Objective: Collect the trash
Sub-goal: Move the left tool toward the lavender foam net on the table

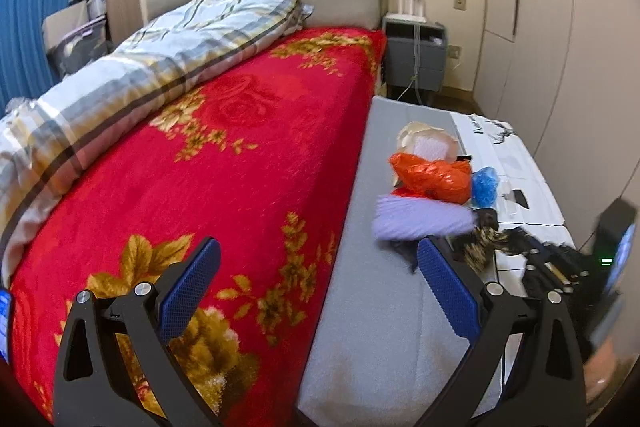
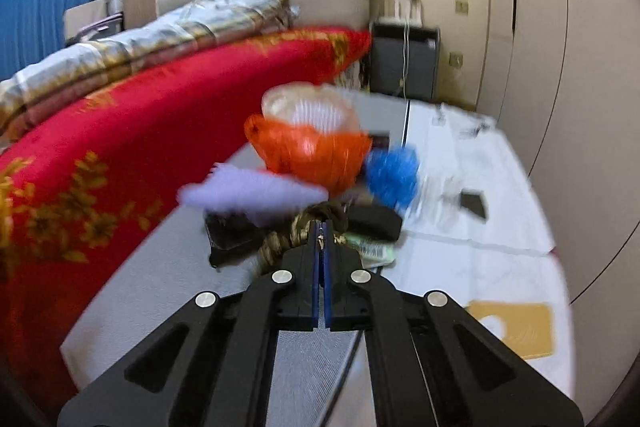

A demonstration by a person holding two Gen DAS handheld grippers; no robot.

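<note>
Downward-tilted, right tongs (image 2: 321,227) pinched on brown patterned scrap (image 2: 280,241).

Plush red blanket (image 1: 248,147); crinkly glossy orange plastic bag (image 1: 434,177)

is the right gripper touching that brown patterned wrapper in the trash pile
Touching. In the right wrist view the right gripper is shut, and its blue fingertips pinch the brown patterned wrapper at the near edge of the trash pile, with no gap visible.
</note>
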